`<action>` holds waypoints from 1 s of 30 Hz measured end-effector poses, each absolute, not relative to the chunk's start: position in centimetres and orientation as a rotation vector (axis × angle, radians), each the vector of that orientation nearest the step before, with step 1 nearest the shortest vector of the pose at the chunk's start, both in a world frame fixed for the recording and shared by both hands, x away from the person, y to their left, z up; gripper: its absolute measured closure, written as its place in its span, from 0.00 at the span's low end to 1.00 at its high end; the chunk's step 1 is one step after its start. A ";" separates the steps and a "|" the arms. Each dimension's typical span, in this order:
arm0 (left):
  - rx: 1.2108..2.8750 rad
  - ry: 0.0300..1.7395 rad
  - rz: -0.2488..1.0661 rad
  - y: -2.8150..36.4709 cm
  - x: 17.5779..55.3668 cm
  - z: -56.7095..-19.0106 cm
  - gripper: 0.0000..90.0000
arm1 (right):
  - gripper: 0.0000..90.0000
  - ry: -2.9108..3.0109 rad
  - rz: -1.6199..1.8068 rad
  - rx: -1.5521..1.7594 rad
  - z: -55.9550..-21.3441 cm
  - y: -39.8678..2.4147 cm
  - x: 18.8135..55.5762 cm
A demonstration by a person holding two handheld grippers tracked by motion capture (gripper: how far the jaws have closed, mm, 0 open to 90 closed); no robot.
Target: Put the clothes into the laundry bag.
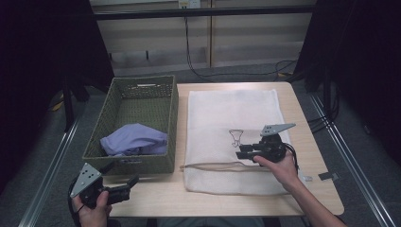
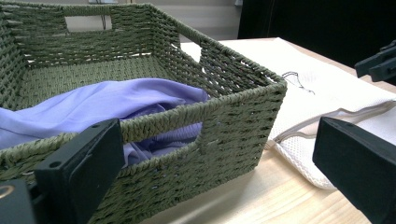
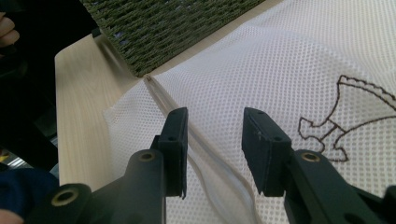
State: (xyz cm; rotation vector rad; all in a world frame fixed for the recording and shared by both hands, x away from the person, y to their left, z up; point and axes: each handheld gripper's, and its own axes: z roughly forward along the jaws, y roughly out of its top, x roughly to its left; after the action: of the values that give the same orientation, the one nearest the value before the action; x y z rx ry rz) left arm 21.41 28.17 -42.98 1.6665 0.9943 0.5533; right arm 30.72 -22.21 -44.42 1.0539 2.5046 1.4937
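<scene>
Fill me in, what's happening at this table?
A person works with a claw in each hand. The right claw hovers over the zipper of a white mesh laundry bag, jaws part open, gripping nothing. The left claw waits open beside the green woven basket holding a purple garment.

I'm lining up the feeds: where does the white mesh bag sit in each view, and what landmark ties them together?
High view: the white mesh bag lies flat at table centre, right of the green basket.
Left gripper view: the bag is at the right, past the basket's near corner.
Right gripper view: the bag spreads across the centre and right, under the right gripper.
Shared landmark: the bag's zipper edge, running toward the basket.
</scene>
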 end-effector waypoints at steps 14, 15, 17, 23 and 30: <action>1.636 1.011 0.541 28.5 21.4 -42.9 0.03 | 0.75 2.625 1.430 1.035 -46.5 -20.5 32.6; 1.636 1.011 0.541 28.5 21.4 -42.9 0.03 | 0.75 2.625 1.430 1.035 -46.5 -20.5 32.6; 1.641 1.007 0.540 28.4 21.3 -42.9 0.03 | 0.75 2.652 1.384 1.034 -46.9 -20.3 32.6; 1.648 1.019 0.555 28.4 21.4 -42.9 0.03 | 0.76 2.679 1.298 1.022 -47.9 -20.4 32.4; 1.650 1.013 0.556 28.5 21.3 -42.9 0.03 | 0.73 2.702 1.247 1.005 -48.9 -20.1 32.3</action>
State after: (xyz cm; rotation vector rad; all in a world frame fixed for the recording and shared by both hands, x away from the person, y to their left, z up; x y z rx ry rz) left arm 21.31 28.47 -42.89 1.6501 1.0127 0.5557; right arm 32.29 -20.10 -48.91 1.0047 2.7016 1.2472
